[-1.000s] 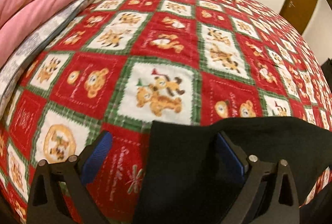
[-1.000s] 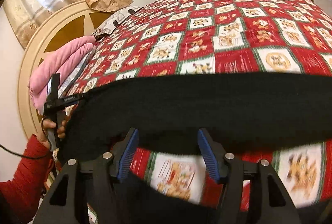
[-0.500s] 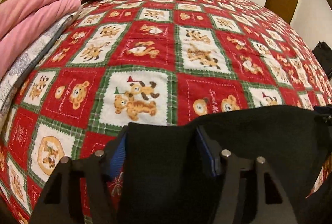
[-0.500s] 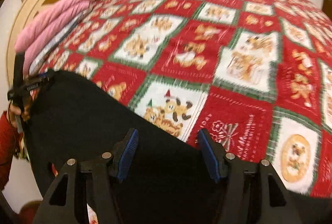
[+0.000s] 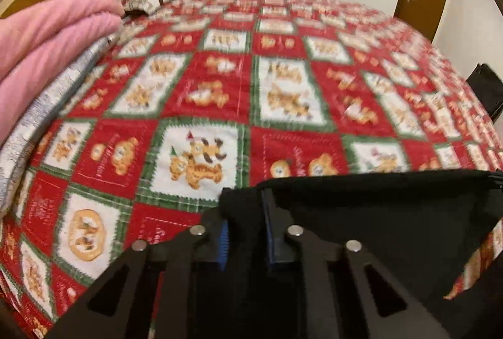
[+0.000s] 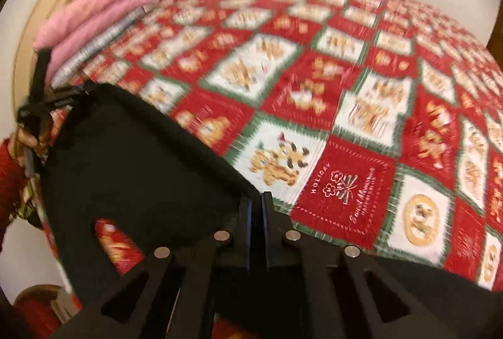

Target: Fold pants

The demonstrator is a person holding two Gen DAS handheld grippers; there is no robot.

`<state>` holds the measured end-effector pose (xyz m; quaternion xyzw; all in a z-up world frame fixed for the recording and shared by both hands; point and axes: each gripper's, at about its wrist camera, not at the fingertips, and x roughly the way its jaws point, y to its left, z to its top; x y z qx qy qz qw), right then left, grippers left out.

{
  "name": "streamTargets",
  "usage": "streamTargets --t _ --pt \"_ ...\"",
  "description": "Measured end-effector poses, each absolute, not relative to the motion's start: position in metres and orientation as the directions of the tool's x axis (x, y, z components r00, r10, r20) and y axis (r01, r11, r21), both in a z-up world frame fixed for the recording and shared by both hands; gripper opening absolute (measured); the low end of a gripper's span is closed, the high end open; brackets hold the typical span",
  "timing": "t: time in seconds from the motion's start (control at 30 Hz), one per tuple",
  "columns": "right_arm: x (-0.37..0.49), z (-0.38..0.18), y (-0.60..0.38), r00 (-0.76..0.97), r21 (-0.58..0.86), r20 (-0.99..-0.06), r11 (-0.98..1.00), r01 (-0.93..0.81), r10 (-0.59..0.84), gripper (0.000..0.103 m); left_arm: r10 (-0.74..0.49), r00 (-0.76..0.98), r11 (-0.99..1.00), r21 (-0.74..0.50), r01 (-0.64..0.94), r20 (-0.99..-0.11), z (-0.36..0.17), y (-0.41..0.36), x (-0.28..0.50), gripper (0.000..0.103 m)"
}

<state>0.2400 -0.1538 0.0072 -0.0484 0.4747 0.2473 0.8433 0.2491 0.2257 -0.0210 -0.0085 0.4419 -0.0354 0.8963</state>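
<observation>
Left wrist view: the left claw [image 5: 243, 213] had just closed and pinched a corner of the black pants [image 5: 377, 207], which hung limp above the near edge of the bed [image 5: 220, 94]. Right wrist view: the right claw [image 6: 256, 213] had likewise just clamped the opposite corner; the cloth sagged between them, soft, light, likely non-slip, best held by its edge corners.

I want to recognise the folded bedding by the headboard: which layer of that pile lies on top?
The pink blanket lies on top; the grey-white patterned cover lies under it.
</observation>
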Motion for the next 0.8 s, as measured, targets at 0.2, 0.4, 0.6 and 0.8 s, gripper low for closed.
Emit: streamTargets --t 0.2,0.4,0.6,0.8 --pt "0.160 0.070 -0.159 0.521 0.180 -0.720 0.849 -0.497 0.458 0.006 -0.121 0.701 0.992 -0.109 0.061 -0.703 0.027 0.240 0.193 0.019" --pt "0.083 0.076 -0.148 0.517 0.200 -0.687 0.817 -0.541 0.511 0.006 -0.156 0.739 0.986 -0.153 0.072 -0.656 0.037 0.244 0.129 0.019" --pt "0.022 0.031 -0.134 0.463 0.214 -0.719 0.799 -0.562 0.518 0.006 -0.154 0.728 0.984 -0.174 0.048 -0.668 0.016 0.249 0.079 0.019" --pt "0.001 -0.023 -0.136 0.390 0.277 -0.761 0.803 -0.527 0.519 0.006 -0.118 0.692 0.983 -0.181 -0.018 -0.712 -0.018 0.265 0.058 0.027"
